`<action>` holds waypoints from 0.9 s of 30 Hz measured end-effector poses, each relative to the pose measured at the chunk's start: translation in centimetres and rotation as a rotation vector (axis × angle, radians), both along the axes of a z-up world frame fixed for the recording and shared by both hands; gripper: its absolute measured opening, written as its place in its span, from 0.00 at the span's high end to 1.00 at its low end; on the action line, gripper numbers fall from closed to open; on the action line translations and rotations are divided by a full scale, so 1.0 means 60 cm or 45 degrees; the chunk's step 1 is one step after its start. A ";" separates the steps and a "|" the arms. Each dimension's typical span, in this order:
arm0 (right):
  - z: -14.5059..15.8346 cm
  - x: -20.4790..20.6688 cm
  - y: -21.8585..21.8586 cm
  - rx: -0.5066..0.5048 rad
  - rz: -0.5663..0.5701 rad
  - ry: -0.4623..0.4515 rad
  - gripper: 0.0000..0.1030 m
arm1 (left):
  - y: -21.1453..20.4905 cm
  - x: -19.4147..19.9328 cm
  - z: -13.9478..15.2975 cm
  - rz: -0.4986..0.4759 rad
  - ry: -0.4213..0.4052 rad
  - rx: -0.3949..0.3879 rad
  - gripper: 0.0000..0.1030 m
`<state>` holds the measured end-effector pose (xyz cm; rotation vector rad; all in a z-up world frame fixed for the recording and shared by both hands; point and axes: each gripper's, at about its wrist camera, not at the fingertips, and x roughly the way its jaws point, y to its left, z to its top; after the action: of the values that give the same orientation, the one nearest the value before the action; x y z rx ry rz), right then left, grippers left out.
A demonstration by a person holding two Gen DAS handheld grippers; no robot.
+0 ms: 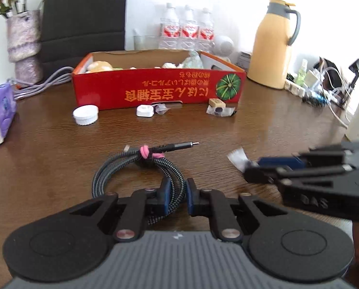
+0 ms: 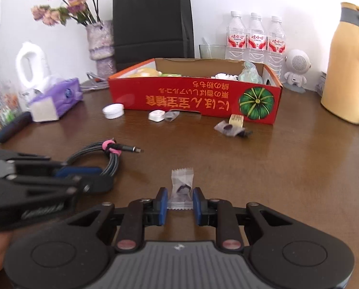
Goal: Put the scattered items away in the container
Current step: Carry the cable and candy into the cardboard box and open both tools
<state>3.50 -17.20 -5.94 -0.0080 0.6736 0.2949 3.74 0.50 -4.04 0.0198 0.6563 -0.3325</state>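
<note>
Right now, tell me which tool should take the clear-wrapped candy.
Right. The right tool already straddles the clear-wrapped candy, fingers either side. The left tool sits around the grey braided cable coil.

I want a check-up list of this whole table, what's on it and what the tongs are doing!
Surface: brown wooden table.
Job's things: red box, part filled; coiled cable; wrapped candy; white lid; white case; more wrappers by the box.
Clutter: tissue pack, three water bottles, yellow jug.
Tongs: left gripper straddles the cable; right gripper straddles the candy; whether either is pinching is unclear.
Cables: grey cord; wire tangle.
Surroundings: white wall, flower vase, black bag.
</note>
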 end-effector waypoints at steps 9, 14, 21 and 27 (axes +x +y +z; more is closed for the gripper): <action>0.032 -0.062 -0.040 0.108 -0.032 -0.101 0.80 | -0.017 -0.068 0.086 0.117 -0.173 -0.061 0.92; 0.041 -0.053 -0.053 0.131 -0.058 -0.110 0.80 | -0.002 -0.074 0.109 0.179 -0.199 -0.096 0.92; 0.082 -0.011 -0.066 0.141 -0.087 -0.177 0.80 | 0.012 -0.011 0.166 0.107 -0.256 -0.104 0.92; 0.171 0.065 -0.090 0.226 -0.125 -0.304 0.80 | 0.009 0.109 0.254 0.050 -0.334 -0.152 0.92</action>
<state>7.41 -22.63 4.33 0.1572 0.4074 0.2532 10.29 1.04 11.21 -0.0622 0.3763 -0.3242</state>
